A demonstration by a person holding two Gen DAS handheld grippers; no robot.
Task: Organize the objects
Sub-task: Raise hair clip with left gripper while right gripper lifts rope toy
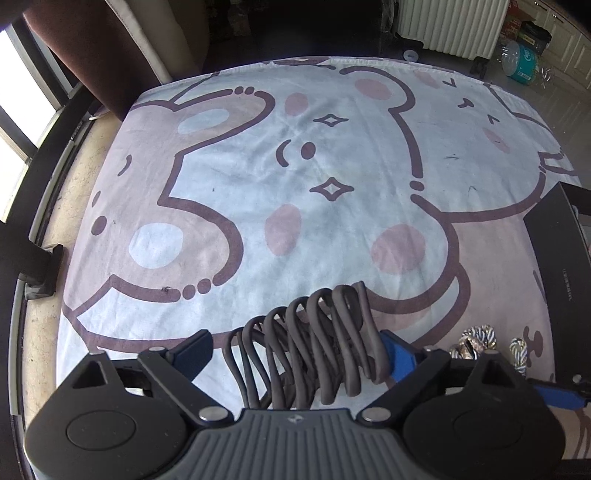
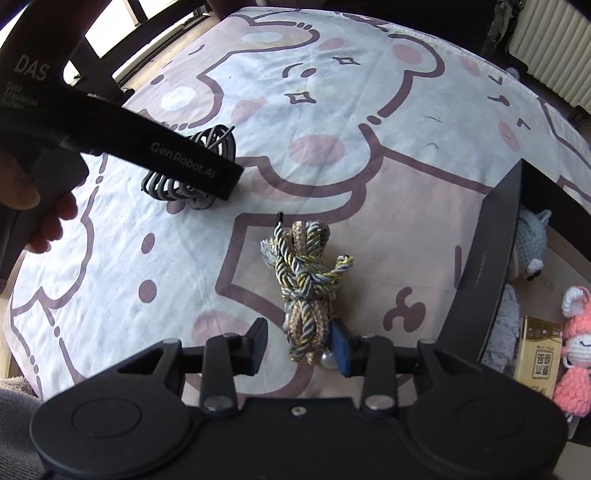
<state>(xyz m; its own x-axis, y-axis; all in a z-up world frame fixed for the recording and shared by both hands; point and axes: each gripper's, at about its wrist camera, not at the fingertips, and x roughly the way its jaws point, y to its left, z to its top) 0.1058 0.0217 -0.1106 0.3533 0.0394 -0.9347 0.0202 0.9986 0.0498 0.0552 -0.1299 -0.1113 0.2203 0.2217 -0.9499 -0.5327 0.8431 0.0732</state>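
Note:
A dark grey coiled cord [image 1: 314, 332] lies on the cartoon bear cloth [image 1: 258, 166] between the jaws of my left gripper [image 1: 295, 352]. The jaws stand wide; the blue right pad touches the coil and the left pad is just clear of it. In the right wrist view the coiled cord [image 2: 177, 190] is partly hidden behind that tool's black housing [image 2: 166, 147]. A knotted bundle of braided gold, grey and tan rope [image 2: 303, 266] rests on the cloth between the fingers of my right gripper [image 2: 298, 345], with a gap at the left finger.
A black box [image 2: 495, 258] stands at the right edge, holding a grey crocheted toy [image 2: 532, 240], a pink one [image 2: 576, 354] and a gold packet [image 2: 539, 354]. A hand [image 2: 37, 206] grips the left tool. A white radiator [image 1: 450, 26] stands beyond the cloth.

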